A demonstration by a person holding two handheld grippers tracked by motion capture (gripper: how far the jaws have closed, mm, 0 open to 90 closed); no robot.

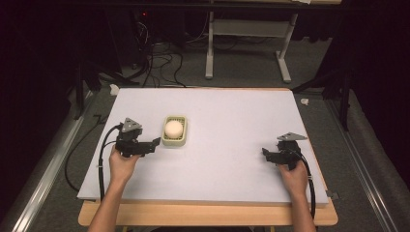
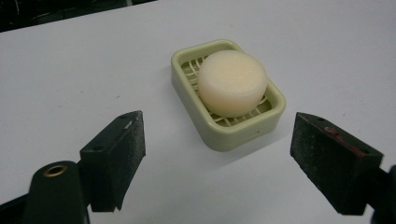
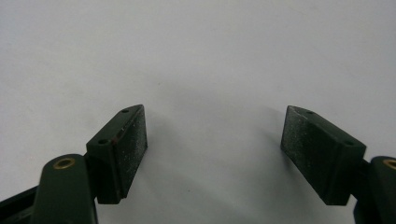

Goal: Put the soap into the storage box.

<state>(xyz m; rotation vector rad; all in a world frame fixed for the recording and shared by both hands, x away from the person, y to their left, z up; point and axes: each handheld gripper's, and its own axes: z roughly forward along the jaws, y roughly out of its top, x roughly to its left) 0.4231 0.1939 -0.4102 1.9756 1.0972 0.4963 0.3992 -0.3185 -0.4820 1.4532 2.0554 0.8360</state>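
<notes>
Before the left gripper [image 2: 217, 154]: one soap [image 2: 232, 83], one dish [image 2: 243, 133]

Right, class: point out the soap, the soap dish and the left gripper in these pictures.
soap [image 2: 232, 81], left gripper view, middle of its round top.
soap dish [image 2: 236, 134], left gripper view, near outer wall.
left gripper [image 2: 217, 158], left gripper view, midway between its open fingers.

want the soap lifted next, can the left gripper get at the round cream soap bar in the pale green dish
Probably yes: the left gripper is open, facing the round cream soap bar in its pale green slatted dish, nothing between.
</notes>
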